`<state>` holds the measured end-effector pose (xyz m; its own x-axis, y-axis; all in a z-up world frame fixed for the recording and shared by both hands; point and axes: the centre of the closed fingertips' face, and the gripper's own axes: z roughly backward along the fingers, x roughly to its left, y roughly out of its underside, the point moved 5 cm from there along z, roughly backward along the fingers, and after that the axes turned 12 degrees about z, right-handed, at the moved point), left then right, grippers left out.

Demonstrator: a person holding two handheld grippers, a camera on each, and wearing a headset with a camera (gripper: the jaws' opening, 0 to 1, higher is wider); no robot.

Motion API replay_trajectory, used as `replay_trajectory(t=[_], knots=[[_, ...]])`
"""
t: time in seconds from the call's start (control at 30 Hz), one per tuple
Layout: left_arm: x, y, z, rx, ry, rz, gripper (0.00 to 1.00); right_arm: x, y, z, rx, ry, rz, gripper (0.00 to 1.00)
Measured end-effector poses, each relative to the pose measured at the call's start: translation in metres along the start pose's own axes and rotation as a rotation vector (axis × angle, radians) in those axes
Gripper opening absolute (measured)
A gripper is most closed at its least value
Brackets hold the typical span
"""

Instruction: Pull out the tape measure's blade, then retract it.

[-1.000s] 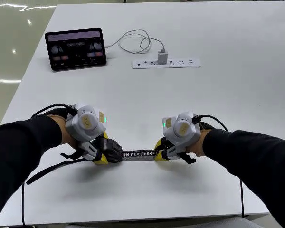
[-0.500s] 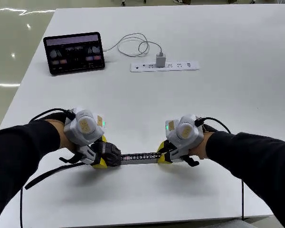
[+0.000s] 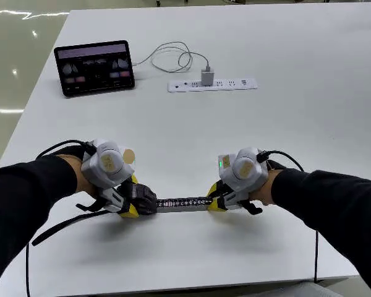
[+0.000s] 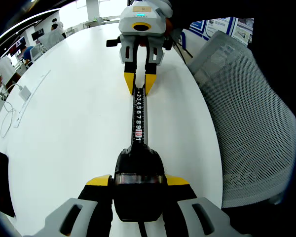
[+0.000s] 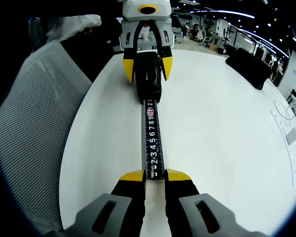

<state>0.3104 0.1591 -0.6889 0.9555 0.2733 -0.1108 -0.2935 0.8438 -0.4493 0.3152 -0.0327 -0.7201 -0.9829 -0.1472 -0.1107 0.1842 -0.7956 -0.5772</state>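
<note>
- Left gripper view: left tool (image 4: 139,180) is clamped around the black tape measure case (image 4: 139,190), one yellow-tipped jaw on each flank of the case.
- Right gripper view: right tool (image 5: 155,176) is pinched on the tip end of the blade (image 5: 153,138), with its jaws nearly meeting on it.
- The blade runs straight and flat from the case mouth to the right tool, showing a short run of printed scale. It looks taut, with no visible sag or kink.
- Head view: case and blade sit at the near edge of the white tabletop (image 3: 235,136), between the two hands. They are low over it; contact cannot be told.
- Progress (judgement): the pull-out is under way but only a short length is drawn. The rest of the extension and the whole retraction are left.
- Change vs. earlier frames: the two tools stand slightly further apart, and the exposed blade looks a little longer than a second ago. The left tool's hold on the case and the right tool's pinch on the tip are unchanged.
- The whole scene has also shifted in frame, which is head-camera motion. The tablet (image 3: 94,67) and power strip (image 3: 213,85) at the far side do not appear to have moved on the tabletop.
</note>
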Motion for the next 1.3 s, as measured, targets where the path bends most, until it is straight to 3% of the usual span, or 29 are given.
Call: replay_trajectory(t=[1.3], knots=[[-0.003, -0.001, 0.001, -0.008, -0.004, 0.012, 0.35, 0.003, 0.021, 0.016, 0.017, 0.014, -0.028, 0.09]])
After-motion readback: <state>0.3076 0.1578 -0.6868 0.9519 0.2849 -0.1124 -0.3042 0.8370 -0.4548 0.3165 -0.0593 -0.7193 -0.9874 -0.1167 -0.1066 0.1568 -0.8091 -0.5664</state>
